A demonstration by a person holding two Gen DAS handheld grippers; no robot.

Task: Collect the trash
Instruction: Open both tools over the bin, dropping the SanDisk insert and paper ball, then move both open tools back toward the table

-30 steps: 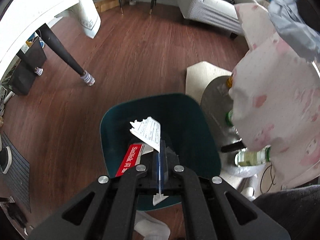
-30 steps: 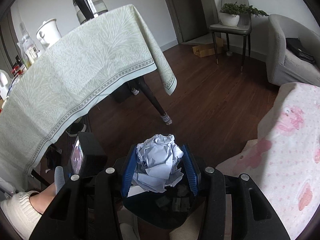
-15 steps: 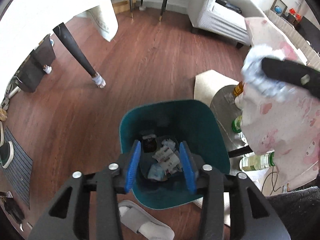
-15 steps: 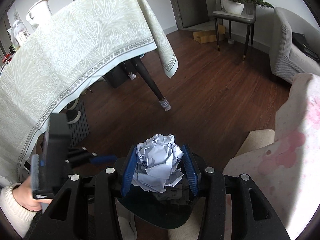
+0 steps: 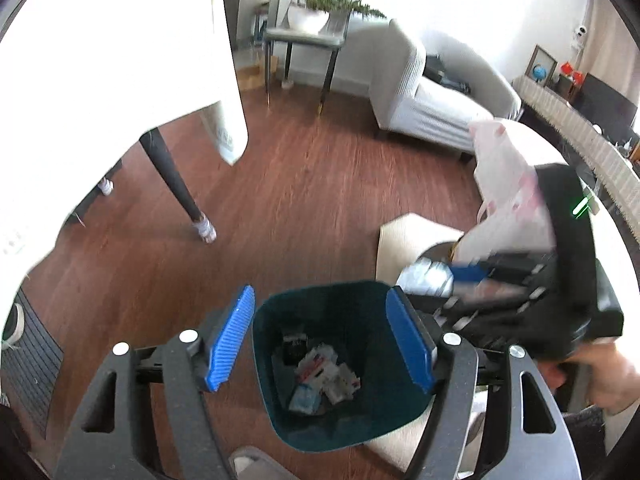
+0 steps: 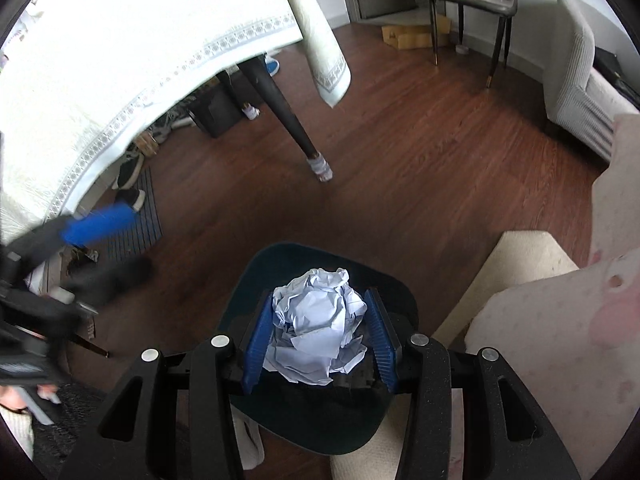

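Observation:
A dark teal trash bin (image 5: 276, 408) stands on the wood floor with several scraps of paper and packaging (image 5: 324, 376) at its bottom. My left gripper (image 5: 320, 340) is open and empty above the bin. My right gripper (image 6: 320, 338) is shut on a crumpled ball of pale blue-white paper (image 6: 318, 322) and holds it over the bin (image 6: 256, 276). In the left wrist view the right gripper (image 5: 436, 278) shows blurred at the bin's right rim, with the paper ball (image 5: 424, 278) in it.
A dining table with a pale green cloth (image 6: 120, 80) and a dark leg (image 6: 288, 112) stands to the left. A pink-patterned cloth (image 6: 560, 320) and a cream rug (image 6: 516, 260) lie to the right. A grey sofa (image 5: 432, 96) and a side table with a plant (image 5: 316, 32) stand beyond.
My left gripper let go of the paper and red packet into the bin, opened wide and tilted up. My right gripper moved down over the bin with the paper ball.

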